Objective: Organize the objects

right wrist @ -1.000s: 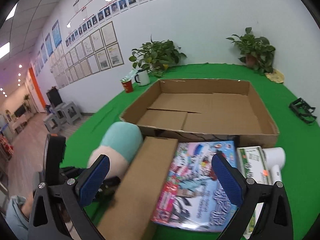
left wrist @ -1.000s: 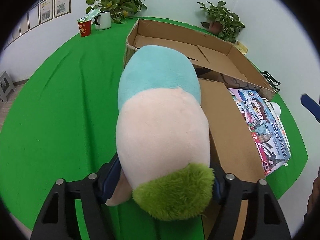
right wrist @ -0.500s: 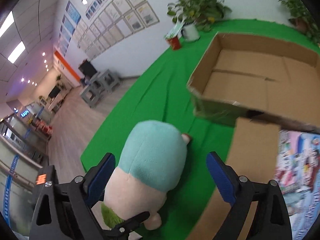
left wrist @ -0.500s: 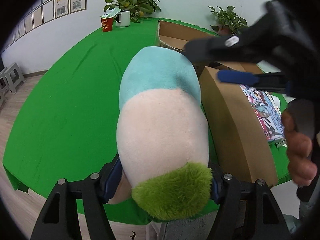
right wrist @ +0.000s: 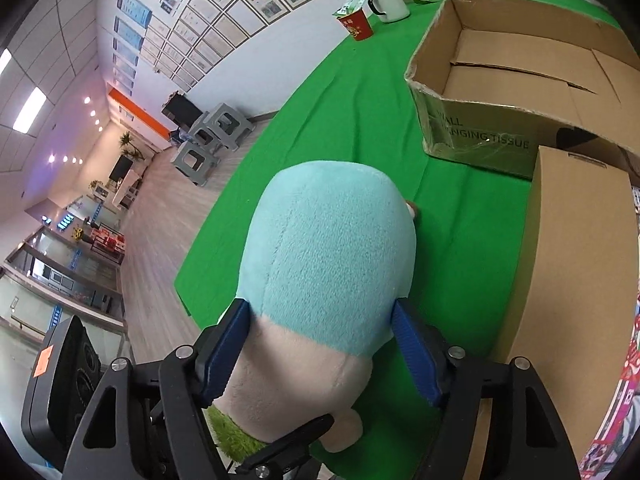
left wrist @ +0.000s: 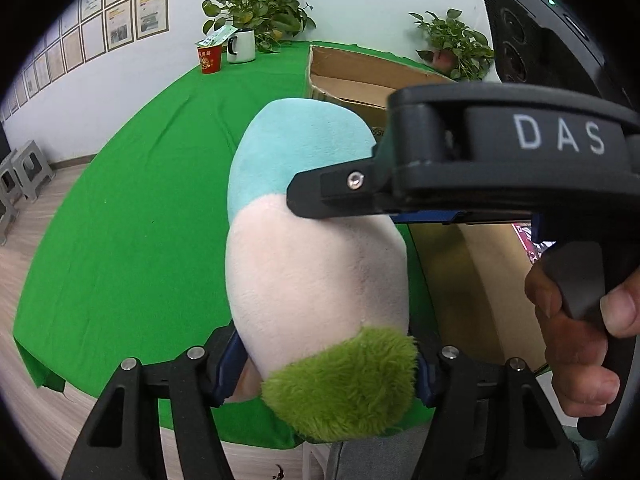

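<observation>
Now clamped by both the left gripper (left wrist: pixel 326 364) and newly arrived right gripper (right wrist: pixel 322 346): plush toy (right wrist: pixel 328 268), mid-frame, apparently a handover toward the open carton (right wrist: pixel 520 76) upper right.

Left gripper (left wrist: pixel 326 364) clamps plush toy (left wrist: pixel 316 264) at green end; right gripper (left wrist: pixel 404 184) crosses toy's upper right side.

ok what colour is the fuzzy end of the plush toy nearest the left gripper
Shaggy green, on the plush toy, clearest in the left wrist view.
</observation>
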